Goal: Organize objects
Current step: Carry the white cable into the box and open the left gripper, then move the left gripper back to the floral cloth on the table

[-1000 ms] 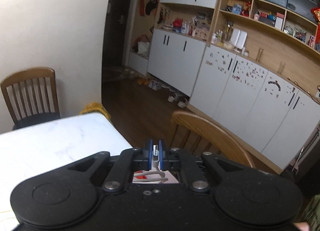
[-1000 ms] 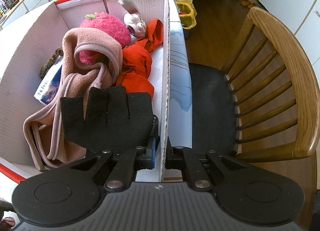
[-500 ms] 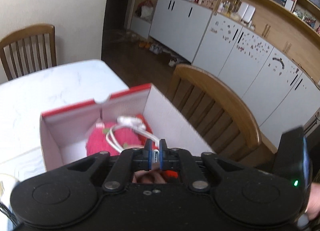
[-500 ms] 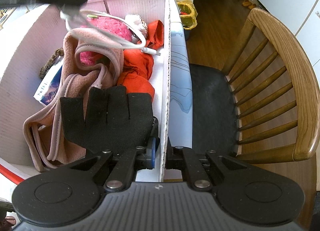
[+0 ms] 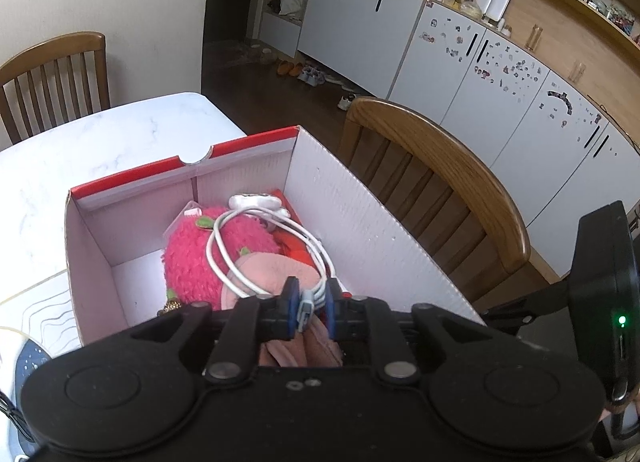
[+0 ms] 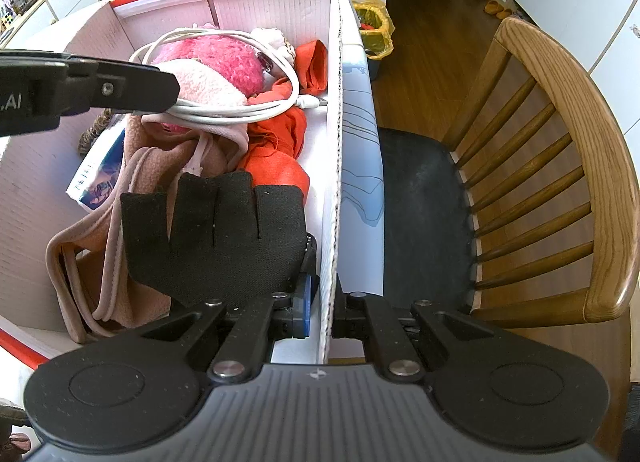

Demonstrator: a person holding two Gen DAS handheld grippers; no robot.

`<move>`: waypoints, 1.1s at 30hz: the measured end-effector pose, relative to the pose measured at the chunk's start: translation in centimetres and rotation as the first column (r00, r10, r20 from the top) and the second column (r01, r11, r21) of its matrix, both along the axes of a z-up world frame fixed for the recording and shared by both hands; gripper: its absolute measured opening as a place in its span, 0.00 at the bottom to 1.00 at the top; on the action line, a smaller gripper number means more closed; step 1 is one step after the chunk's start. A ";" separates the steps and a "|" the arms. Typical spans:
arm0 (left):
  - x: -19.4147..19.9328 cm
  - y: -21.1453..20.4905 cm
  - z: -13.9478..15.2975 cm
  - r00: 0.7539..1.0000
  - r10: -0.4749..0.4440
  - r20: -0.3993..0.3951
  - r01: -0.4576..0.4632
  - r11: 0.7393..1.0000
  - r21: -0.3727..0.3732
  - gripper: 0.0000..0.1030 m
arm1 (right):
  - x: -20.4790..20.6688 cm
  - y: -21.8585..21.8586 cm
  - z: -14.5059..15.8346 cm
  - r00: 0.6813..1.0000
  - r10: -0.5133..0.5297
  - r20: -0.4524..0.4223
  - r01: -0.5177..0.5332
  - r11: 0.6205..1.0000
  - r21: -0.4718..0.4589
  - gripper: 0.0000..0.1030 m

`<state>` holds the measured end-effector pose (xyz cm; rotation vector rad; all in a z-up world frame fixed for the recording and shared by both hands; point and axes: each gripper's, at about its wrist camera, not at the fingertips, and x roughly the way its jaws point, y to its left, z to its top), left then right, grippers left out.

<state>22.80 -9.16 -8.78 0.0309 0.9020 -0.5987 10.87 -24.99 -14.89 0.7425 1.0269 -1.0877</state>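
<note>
A coiled white cable (image 5: 256, 250) is draped over the pink plush (image 5: 212, 250) inside the box (image 5: 360, 218), its plug end toward the box's right wall. A black glove (image 6: 216, 234) is spread flat at the box's near end.

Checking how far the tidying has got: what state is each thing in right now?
Box: open, partly filled.
White cable: coiled, lying on the plush, end between the fingers.
Left gripper: just been opening, cable slack inside.
Right gripper: shut on the box wall.
Black glove: flat on top.
</note>
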 end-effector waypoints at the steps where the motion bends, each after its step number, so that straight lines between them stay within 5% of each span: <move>1: 0.0 0.0 0.0 1.000 -0.003 -0.002 0.003 1.000 -0.002 0.16 | 0.0 0.0 0.0 1.000 -0.001 0.001 0.001 1.000 0.000 0.07; 9: -0.8 0.3 0.1 1.000 -0.013 0.000 0.013 1.000 -0.026 0.33 | 0.0 0.0 0.4 1.000 -0.007 -0.001 0.007 1.000 -0.001 0.07; 17: -1.8 1.3 1.1 1.000 0.008 0.028 -0.007 1.000 -0.031 0.38 | -0.1 0.0 0.6 1.000 -0.014 -0.002 0.014 1.000 -0.001 0.07; 28: -3.3 5.8 2.8 0.989 0.128 0.077 -0.126 0.992 -0.029 0.46 | 0.0 0.0 0.6 1.000 -0.020 -0.011 0.020 1.000 -0.005 0.07; 33: -4.1 8.7 3.5 0.972 0.214 0.097 -0.213 0.977 -0.016 0.58 | -0.1 0.0 0.4 1.000 -0.020 -0.015 0.020 1.000 -0.006 0.07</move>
